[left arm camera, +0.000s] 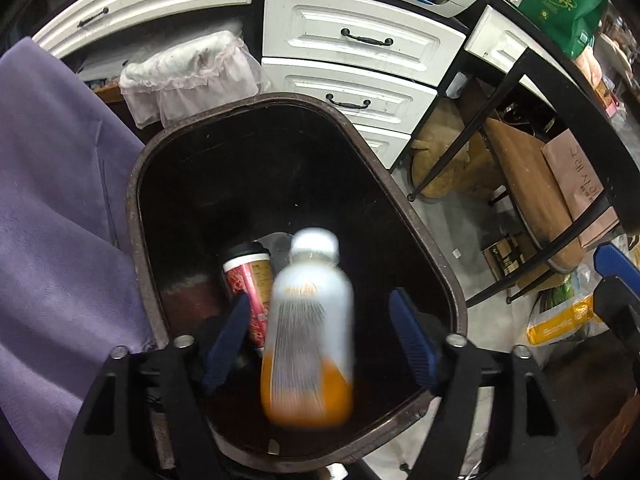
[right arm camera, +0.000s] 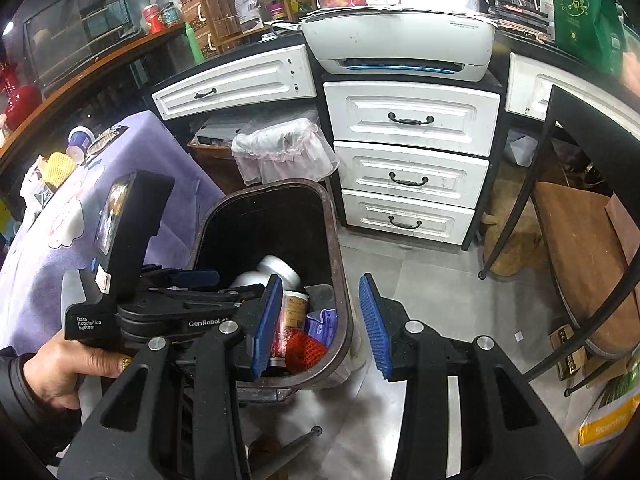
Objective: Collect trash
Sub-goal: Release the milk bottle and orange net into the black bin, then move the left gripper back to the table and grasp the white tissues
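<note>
A cluttered room with white drawer fronts (right arm camera: 408,120) and a printer (right arm camera: 400,46) above them frames a dark brown waste bin (left arm camera: 408,216) standing on the grey floor beside a purple-clothed table (right arm camera: 132,168). The left gripper (left arm camera: 320,336) hangs over the bin's mouth with its blue pads spread wide and clear of a blurred plastic bottle (left arm camera: 308,320), orange liquid in its base and a white cap on top, which appears loose between them and over the bin's interior. Below it lie a red paper cup (left arm camera: 250,280) and other rubbish. The right gripper (right arm camera: 320,320) sits partly open with nothing between its pads, near the bin's rim, its left pad over the opening. The risks, as I judge them: the bottle could clip the near rim and bounce onto the floor, or its cap could loosen on landing and leak juice.
</note>
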`<state>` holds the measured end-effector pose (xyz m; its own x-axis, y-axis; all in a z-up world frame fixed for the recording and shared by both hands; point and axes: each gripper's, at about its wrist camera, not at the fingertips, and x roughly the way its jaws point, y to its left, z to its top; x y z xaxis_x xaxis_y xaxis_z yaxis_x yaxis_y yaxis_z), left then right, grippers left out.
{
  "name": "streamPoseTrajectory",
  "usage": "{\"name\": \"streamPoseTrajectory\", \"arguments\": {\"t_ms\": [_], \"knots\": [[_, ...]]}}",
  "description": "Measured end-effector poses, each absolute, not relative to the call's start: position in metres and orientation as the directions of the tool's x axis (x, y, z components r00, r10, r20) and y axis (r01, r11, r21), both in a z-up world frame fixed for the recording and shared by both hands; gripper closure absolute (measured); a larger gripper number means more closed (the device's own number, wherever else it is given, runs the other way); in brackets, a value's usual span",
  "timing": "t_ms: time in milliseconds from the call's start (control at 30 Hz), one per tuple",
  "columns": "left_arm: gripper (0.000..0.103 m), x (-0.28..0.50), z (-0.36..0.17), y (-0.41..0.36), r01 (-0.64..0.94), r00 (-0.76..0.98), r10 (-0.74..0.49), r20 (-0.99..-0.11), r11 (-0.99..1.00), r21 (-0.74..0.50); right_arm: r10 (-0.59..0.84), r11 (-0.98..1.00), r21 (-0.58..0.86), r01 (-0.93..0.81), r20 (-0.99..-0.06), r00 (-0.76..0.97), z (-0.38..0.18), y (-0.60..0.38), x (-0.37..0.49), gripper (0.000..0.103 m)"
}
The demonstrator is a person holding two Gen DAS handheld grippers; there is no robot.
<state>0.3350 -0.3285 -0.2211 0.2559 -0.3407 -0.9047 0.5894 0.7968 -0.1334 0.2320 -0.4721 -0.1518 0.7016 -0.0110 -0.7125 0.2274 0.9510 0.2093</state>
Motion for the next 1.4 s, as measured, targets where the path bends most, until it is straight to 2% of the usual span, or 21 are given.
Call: {"name": "streamPoseTrajectory", "arguments": {"t_ms": [300,433,733,767,800,867,1100,1200,1400], "knots": [[0.027,0.320,-0.195,-0.307,0.604,0.298,-0.373,-0.878,0.787,-0.129,-0.022,0.952,0.202,0.232,-0.709,0.705,-0.147,-0.469,0.235,0.062],[0.026,0.305,-0.164,-0.287,0.618,0.346,-0.405,-0.846,0.777,-0.119,-0.022,0.957,0.192,0.219,-0.702,0.712,-0.140,-0.464,0.238,0.062],[0.017,0.278,-0.080,-0.243,0.640,0.482,-0.479,-0.733,0.764,-0.079,0.037,0.981,0.164,0.103,-0.679,0.733,-0.109,-0.429,0.261,0.062],[0.016,0.276,-0.072,-0.235,0.641,0.499,-0.481,-0.721,0.764,-0.066,0.046,0.983,0.161,0.086,-0.675,0.736,-0.106,-0.424,0.263,0.061],[0.016,0.274,-0.068,-0.230,0.641,0.510,-0.480,-0.714,0.765,-0.056,0.063,0.986,0.158,0.059,-0.668,0.741,-0.099,-0.415,0.267,0.056],[0.015,0.273,-0.058,-0.211,0.632,0.543,-0.464,-0.700,0.775,-0.024,0.098,0.987,0.159,0.009,-0.652,0.752,-0.088,-0.398,0.275,0.048],[0.012,0.282,-0.039,-0.119,0.523,0.640,-0.361,-0.678,0.852,0.040,0.221,0.975,0.142,-0.169,-0.645,0.732,-0.064,-0.329,0.308,0.048],[0.012,0.295,-0.035,-0.067,0.424,0.682,-0.270,-0.680,0.903,0.067,0.294,0.955,0.166,-0.247,-0.650,0.701,-0.059,-0.293,0.323,0.048],[0.012,0.319,-0.032,0.043,0.212,0.723,-0.128,-0.679,0.976,0.041,0.400,0.908,0.192,-0.372,-0.659,0.637,-0.050,-0.224,0.350,0.048]]}}
